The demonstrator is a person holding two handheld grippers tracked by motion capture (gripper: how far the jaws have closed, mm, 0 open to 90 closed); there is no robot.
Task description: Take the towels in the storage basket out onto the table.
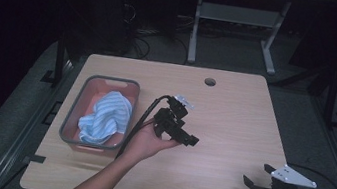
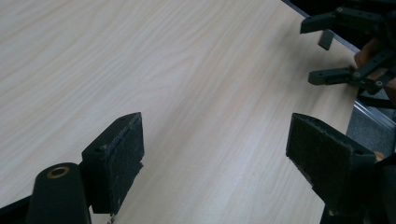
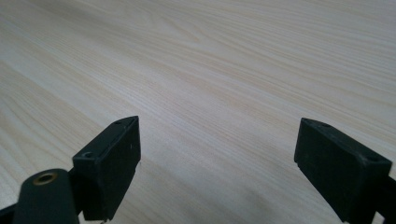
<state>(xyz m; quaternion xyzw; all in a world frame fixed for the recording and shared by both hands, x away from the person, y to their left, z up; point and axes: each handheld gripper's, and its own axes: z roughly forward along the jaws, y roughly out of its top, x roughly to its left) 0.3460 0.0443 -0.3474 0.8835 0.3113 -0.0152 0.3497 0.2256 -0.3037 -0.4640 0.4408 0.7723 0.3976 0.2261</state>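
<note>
Left claw at frame centre, released, empty, above bare counter. Right claw at lower right, likewise spread, gripping nothing. Striped blue cloth bunched inside grey-rimmed basket, left of centre.

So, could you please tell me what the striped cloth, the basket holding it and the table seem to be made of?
The cloth looks like soft woven fabric, matte: it lies crumpled in folds, blue and white striped. The basket seems to be moulded plastic, with a smooth grey rim and pinkish inside. The table looks like light wood or wood-grain laminate, satin smooth; which one I cannot tell.
</note>
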